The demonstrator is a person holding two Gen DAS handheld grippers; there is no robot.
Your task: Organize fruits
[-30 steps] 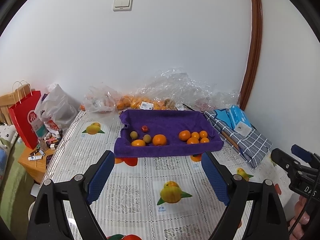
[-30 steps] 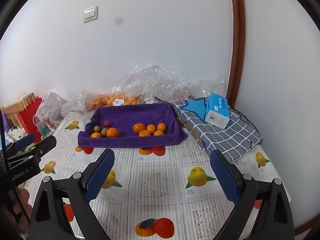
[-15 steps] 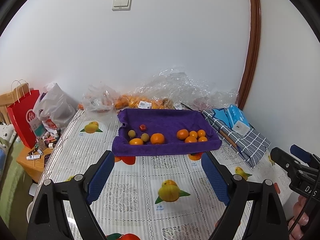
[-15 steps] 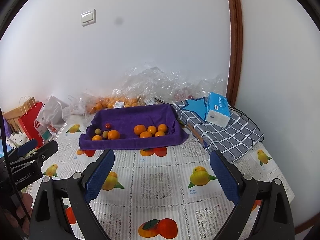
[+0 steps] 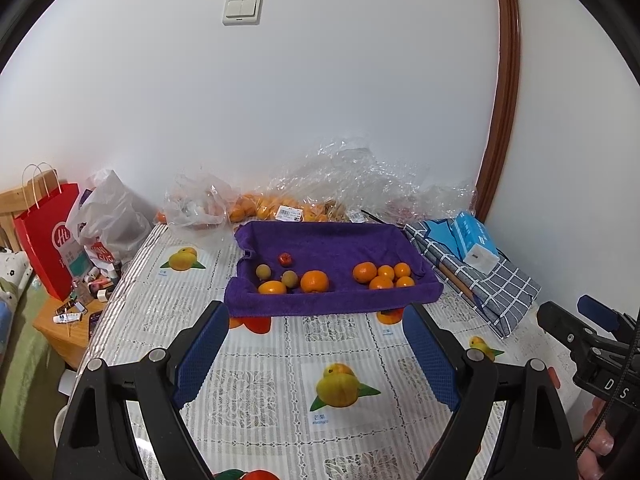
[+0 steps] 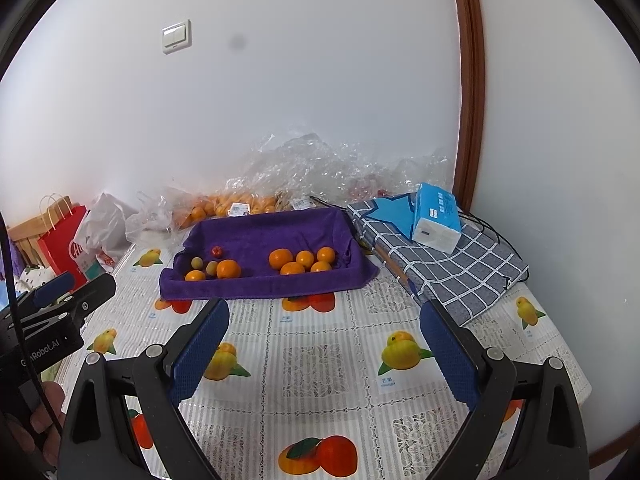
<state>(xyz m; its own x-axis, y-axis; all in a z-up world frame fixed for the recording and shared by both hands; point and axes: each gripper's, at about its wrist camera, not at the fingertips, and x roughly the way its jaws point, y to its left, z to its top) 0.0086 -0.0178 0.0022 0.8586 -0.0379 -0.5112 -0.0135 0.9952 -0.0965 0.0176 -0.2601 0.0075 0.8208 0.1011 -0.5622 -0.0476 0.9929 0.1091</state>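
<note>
Nothing has shifted: both fingers gape empty over fruit-print tablecloth (image 5: 256,364) before purple towel tray (image 5: 332,304).

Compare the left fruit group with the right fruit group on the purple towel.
The left group mixes colours: two oranges, two greenish fruits, one small red fruit. The right group is all orange. The left group is spread loosely; the right group sits bunched. Both lie on the towel.

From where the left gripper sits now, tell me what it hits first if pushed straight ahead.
Likely the patterned tablecloth just short of the purple towel tray. The left gripper is open, empty and angled downward, with nothing between it and the cloth. Depth is uncertain; the tray's near edge could come first.
</note>
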